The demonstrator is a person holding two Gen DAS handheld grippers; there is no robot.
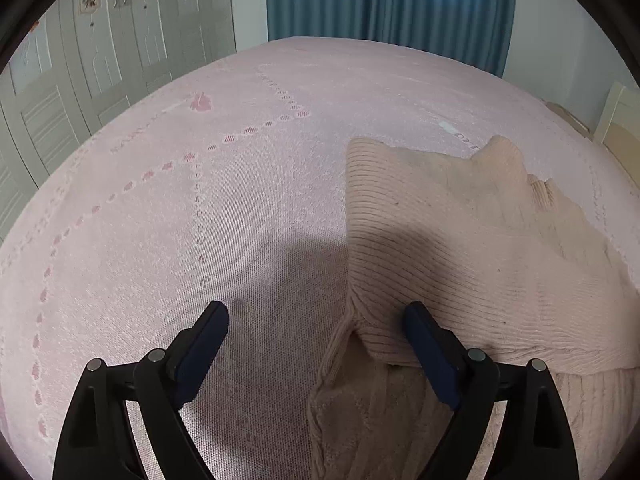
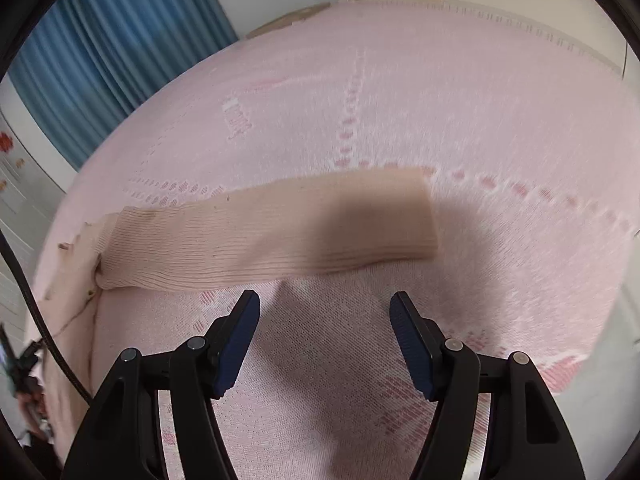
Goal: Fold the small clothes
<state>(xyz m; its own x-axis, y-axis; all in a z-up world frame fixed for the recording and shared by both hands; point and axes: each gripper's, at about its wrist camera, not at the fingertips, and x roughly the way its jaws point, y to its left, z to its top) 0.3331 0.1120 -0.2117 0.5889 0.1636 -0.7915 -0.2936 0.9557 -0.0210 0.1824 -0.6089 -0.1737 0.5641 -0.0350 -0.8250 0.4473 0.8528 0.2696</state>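
Observation:
A pale pink ribbed knit sweater (image 1: 460,248) lies on the pink bedspread (image 1: 200,208). In the left wrist view one part is folded over the body, and the fold's edge sits between my open left gripper (image 1: 316,312) fingers; the right finger (image 1: 428,344) rests over the fabric. In the right wrist view a sleeve (image 2: 280,232) of the sweater stretches flat across the bed, just beyond my open, empty right gripper (image 2: 324,300). The sweater's body (image 2: 68,320) runs off the left edge there.
The bedspread (image 2: 480,120) has a woven pink flower pattern. Pale green wardrobe doors (image 1: 100,60) stand at the far left, a blue curtain (image 1: 392,0) behind the bed, and a cream headboard (image 1: 616,120) at the right. A black cable (image 2: 36,312) hangs at the left.

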